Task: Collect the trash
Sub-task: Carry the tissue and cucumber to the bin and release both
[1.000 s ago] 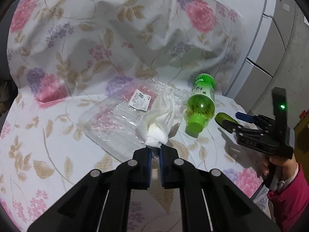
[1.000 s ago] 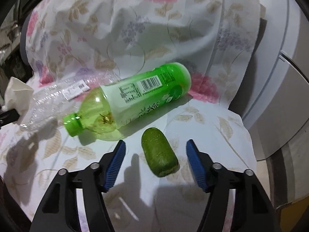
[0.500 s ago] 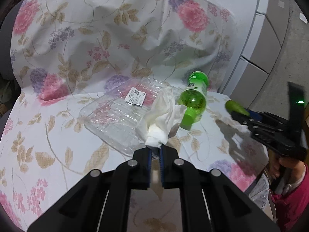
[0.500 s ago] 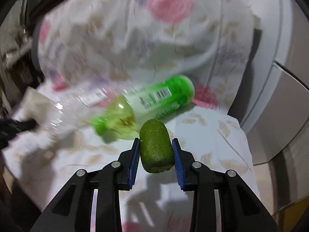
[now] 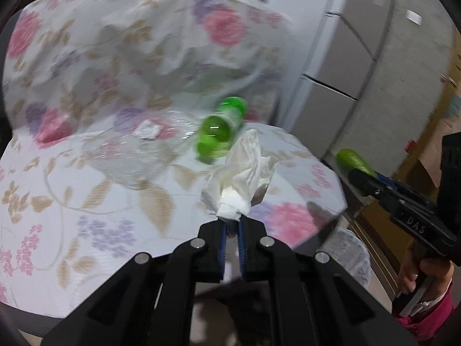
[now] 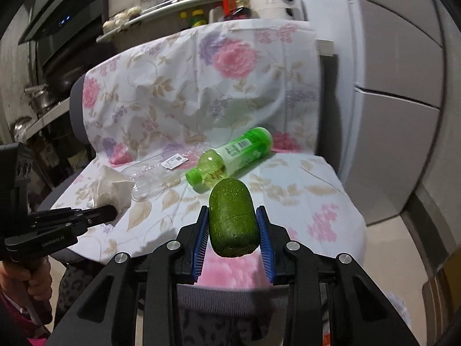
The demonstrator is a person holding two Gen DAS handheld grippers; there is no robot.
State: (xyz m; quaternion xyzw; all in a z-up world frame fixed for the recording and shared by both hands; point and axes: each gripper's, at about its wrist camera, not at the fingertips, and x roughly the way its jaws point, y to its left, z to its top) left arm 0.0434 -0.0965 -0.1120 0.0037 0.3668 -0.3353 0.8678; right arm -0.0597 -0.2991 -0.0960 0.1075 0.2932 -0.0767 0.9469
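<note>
Already both of my tongs were loaded. My left tongs [image 5: 230, 226] were pinched shut on a crumpled white paper tissue [image 5: 242, 178], which stood up out of the tips, clear of the seat. My right tongs [image 6: 232, 230] were clamped on a stubby dark green gourd-like vegetable piece [image 6: 232, 216], held by its sides with its long axis running straight ahead between the blue pads [image 6: 200, 242].

I take the green plastic drink bottle [image 6: 230, 158] as my landmark. It lay on its side on the chair seat draped in floral cloth [image 6: 317, 201], its green cap toward me and to the left, its base against the backrest. A flattened clear plastic tray with a white label [image 6: 161, 176] lay just left of the bottle, touching or nearly touching it. The tissue in my left tongs hung near the bottle's cap end, and the vegetable piece sat in front of the bottle, beyond the seat's front edge.

Below that front edge, to the right, I could see a pale, blurred bag or bin rim [image 5: 350, 255], though I could not tell which. I judged the coming drop turned on that: it lay down and right of my left tongs and nearer my right tongs, so the vegetable piece would go first. The bottle and tray were still to be picked up.
</note>
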